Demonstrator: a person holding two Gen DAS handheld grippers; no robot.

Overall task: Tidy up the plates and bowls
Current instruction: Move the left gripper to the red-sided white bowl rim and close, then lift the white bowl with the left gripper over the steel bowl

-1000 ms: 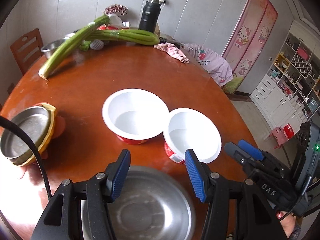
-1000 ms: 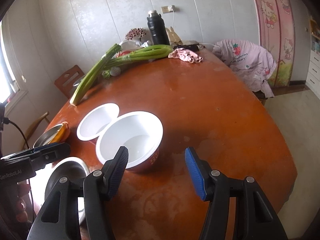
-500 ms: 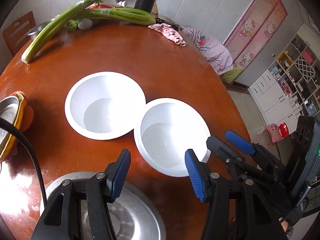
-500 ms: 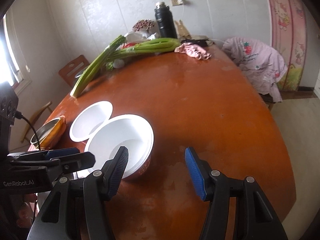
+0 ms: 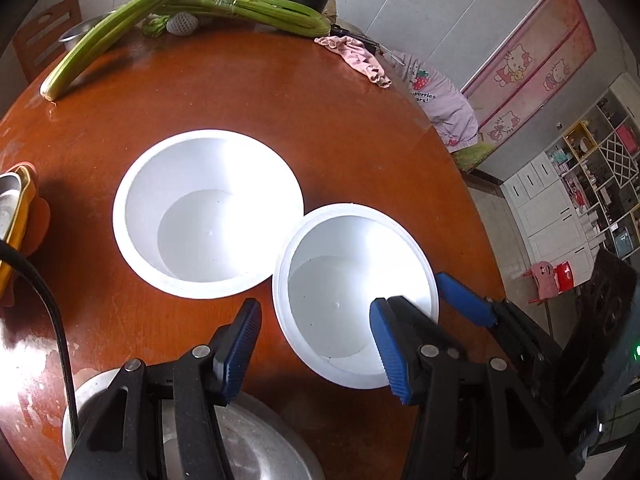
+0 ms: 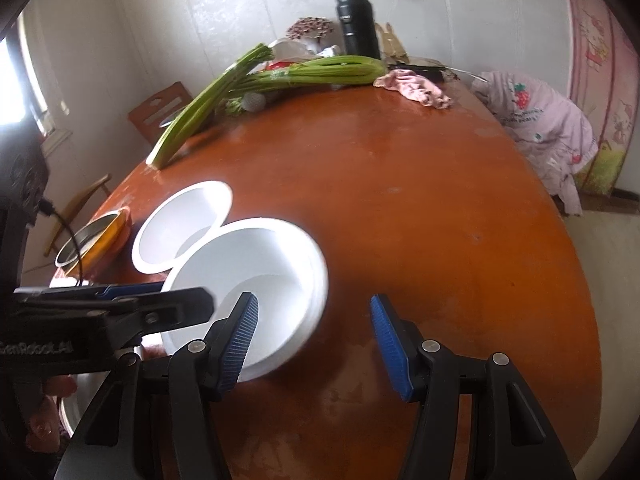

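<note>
Two white bowls sit side by side on the brown round table (image 5: 248, 92). The larger far bowl (image 5: 208, 212) is at centre left; it also shows in the right wrist view (image 6: 182, 226). The near bowl (image 5: 354, 292) (image 6: 260, 280) touches its rim. My left gripper (image 5: 316, 344) is open and hovers over the near bowl's near side. My right gripper (image 6: 314, 338) is open, its left finger above the near bowl's rim; in the left wrist view its fingers (image 5: 464, 300) straddle the bowl's right rim. A steel bowl (image 5: 248, 440) lies under the left gripper.
A steel dish in a yellow holder (image 5: 12, 216) sits at the table's left edge. Long green celery stalks (image 5: 240, 6), a black flask (image 6: 356, 20) and a pink cloth (image 5: 356, 58) lie at the far side. A chair with pink clothing (image 6: 536, 116) stands to the right.
Both grippers have moved forward and lower toward the near white bowl. The left gripper now looks down into it, and the right gripper's fingers have reached its rim.
</note>
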